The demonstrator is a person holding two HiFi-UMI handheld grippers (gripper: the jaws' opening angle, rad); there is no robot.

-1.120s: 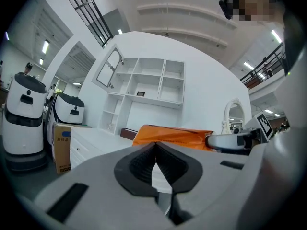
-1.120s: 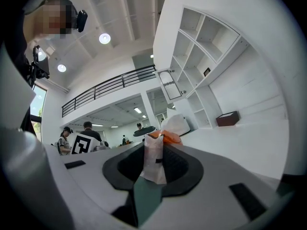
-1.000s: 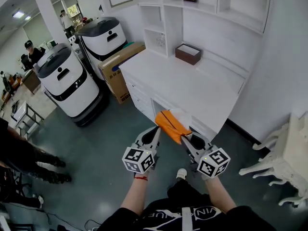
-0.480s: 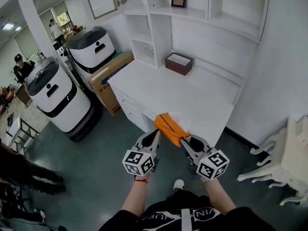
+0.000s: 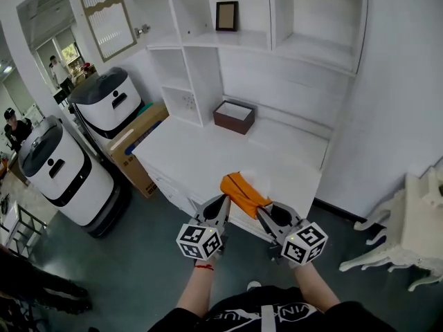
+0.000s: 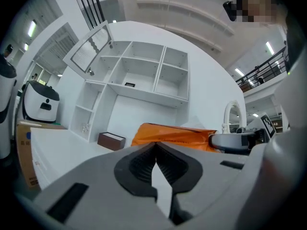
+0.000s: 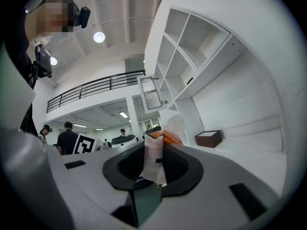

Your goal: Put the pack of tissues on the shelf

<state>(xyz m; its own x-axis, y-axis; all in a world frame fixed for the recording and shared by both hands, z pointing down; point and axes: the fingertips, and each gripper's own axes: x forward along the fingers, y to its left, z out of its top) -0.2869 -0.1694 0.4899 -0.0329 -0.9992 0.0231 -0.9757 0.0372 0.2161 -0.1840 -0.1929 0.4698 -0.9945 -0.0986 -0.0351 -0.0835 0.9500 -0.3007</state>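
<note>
Left tool & right tool came nearer shelf, both pinching tissue pack ends; thin grip may slip.

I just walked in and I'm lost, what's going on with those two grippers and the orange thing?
A person holds an orange pack of tissues between two grippers. The left gripper pinches one end and the right gripper the other, fingers shut on the wrapper. The pack is in the air at the near edge of the white desk, facing the shelves above it. It is not yet on a shelf.
</note>
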